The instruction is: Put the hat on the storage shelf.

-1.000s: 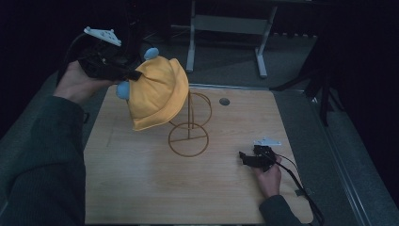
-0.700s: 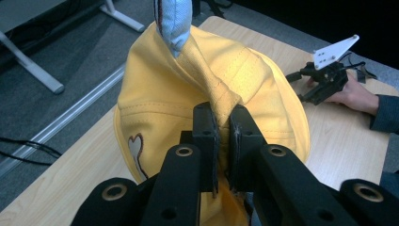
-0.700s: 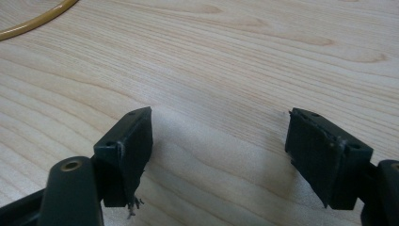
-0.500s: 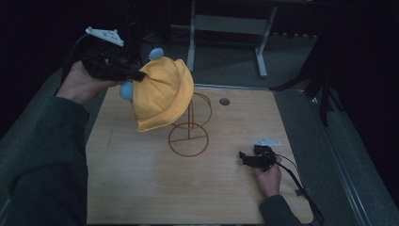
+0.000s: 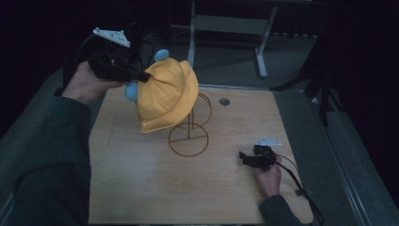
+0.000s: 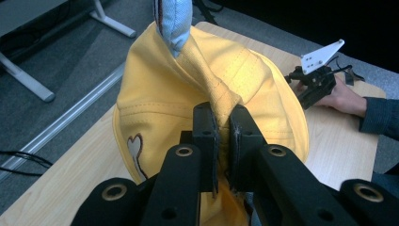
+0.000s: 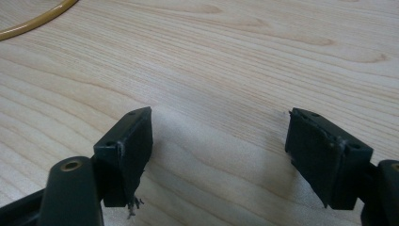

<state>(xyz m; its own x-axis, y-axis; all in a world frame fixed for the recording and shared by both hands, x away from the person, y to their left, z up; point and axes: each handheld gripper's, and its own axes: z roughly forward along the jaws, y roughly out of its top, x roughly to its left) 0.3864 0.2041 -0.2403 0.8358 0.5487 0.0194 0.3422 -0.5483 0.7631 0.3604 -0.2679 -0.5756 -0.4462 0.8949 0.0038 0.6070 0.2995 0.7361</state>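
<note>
Item 1: right gripper (image 5: 244, 157), black two-jaw tool w/ grey three-cornered plate, near edge of table, right side. Held by right hand (image 5: 268, 178), resting on light wooden tabletop (image 5: 141, 188). Jaws wide apart, nothing btwn them; right gripper view has bare wood grain btwn the two pads (image 7: 129, 146).

Item 2: thin brass-coloured wire stand (image 5: 189, 136), ring base flat on table centre, upright stem w/ loop on top. Approx. midway btwn the grippers; well apart from right gripper.

Item 3: yellow fabric bucket hat (image 5: 164, 96) w/ pale blue padded ears (image 5: 131, 90) and small heart patch (image 6: 134, 148). Up in air, above and just left of stand's top loop, brim hanging down over it; touching or not: cannot tell.

Item 4: left gripper (image 5: 143, 76), far left, raised above table in left hand (image 5: 89, 87). Jaws clamped tight on a pinched fold of hat's crown (image 6: 221, 101).

Item 5: small round grey disc (image 5: 224, 101), far side of table.
</note>
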